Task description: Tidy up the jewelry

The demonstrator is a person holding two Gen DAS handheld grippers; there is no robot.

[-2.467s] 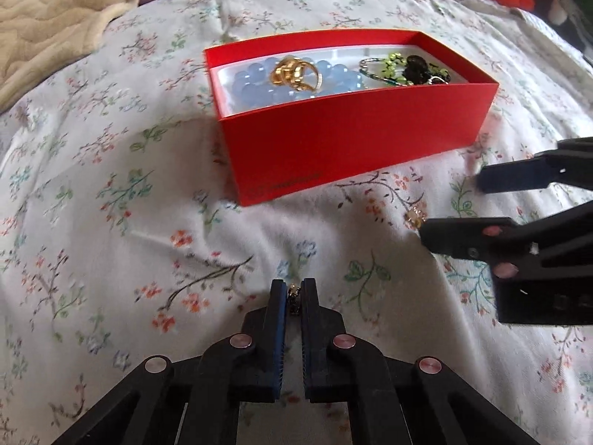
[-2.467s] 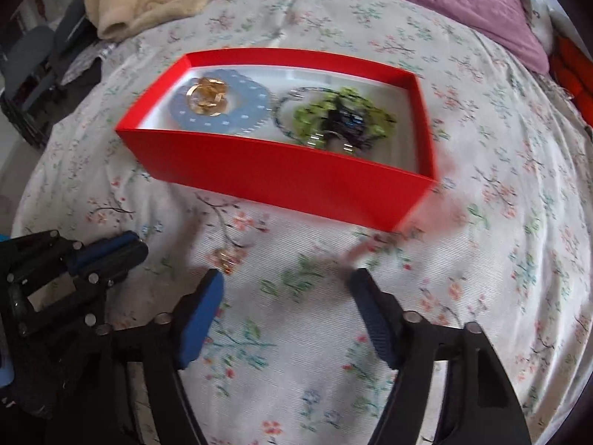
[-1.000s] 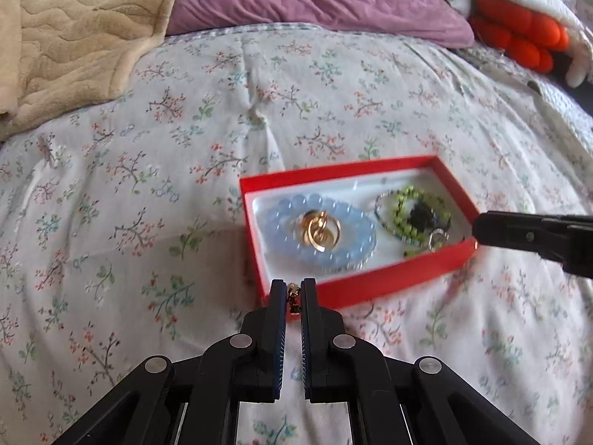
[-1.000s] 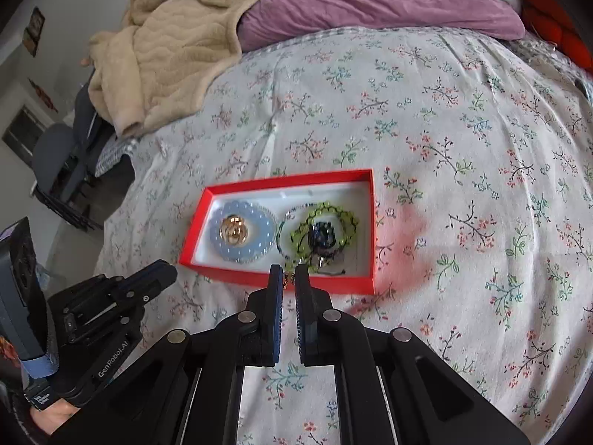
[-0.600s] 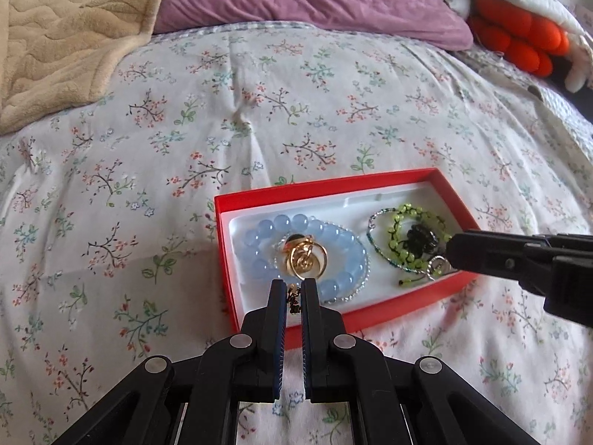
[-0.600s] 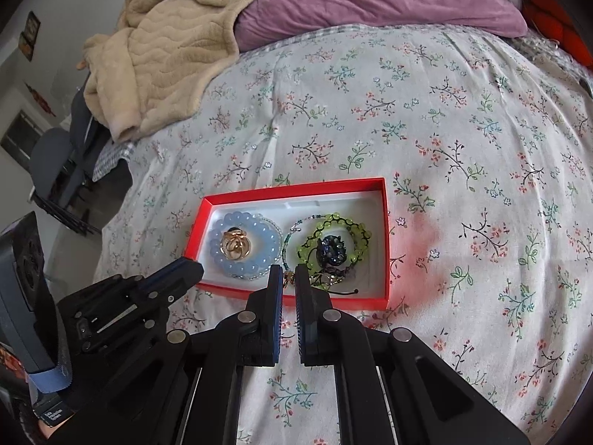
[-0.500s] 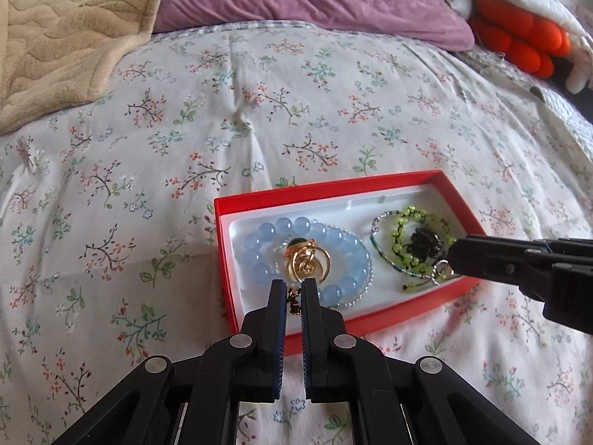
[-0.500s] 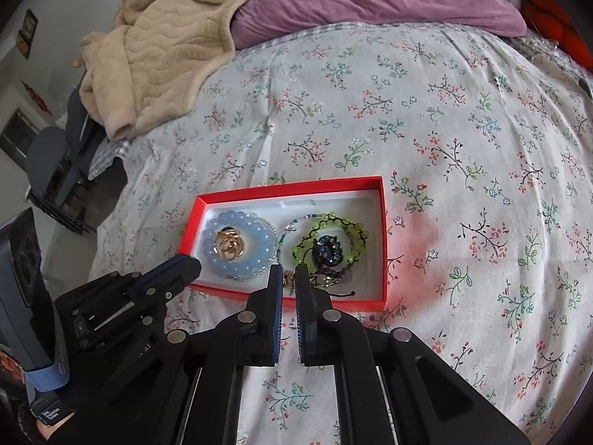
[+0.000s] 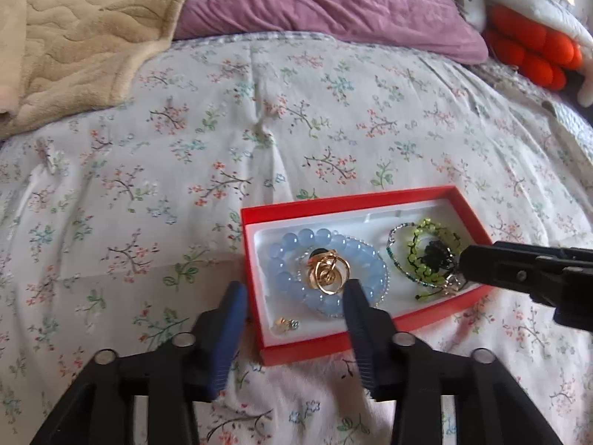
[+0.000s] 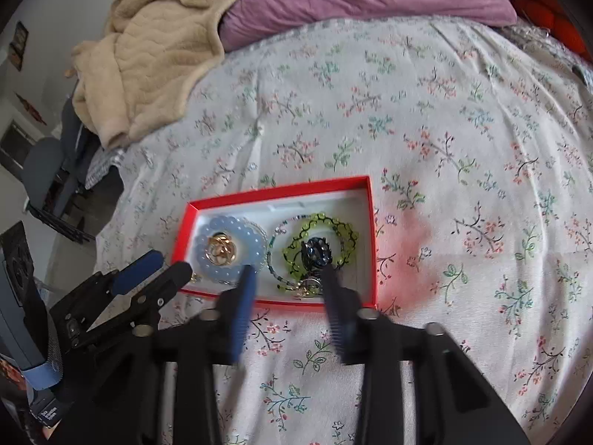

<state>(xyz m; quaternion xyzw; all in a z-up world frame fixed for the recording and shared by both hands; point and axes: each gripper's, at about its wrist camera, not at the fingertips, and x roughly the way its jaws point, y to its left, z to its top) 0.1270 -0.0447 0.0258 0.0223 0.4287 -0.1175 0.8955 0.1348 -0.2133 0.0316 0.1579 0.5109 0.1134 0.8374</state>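
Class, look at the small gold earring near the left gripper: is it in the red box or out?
In. The earring lies on the white lining in the box's near corner.

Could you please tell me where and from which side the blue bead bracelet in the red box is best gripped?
Grip the blue bracelet across its bead strand on its left arc, coming from above. It lies flat in the red box, whose walls block a sideways approach; that arc seems clear of the gold rings in its middle.
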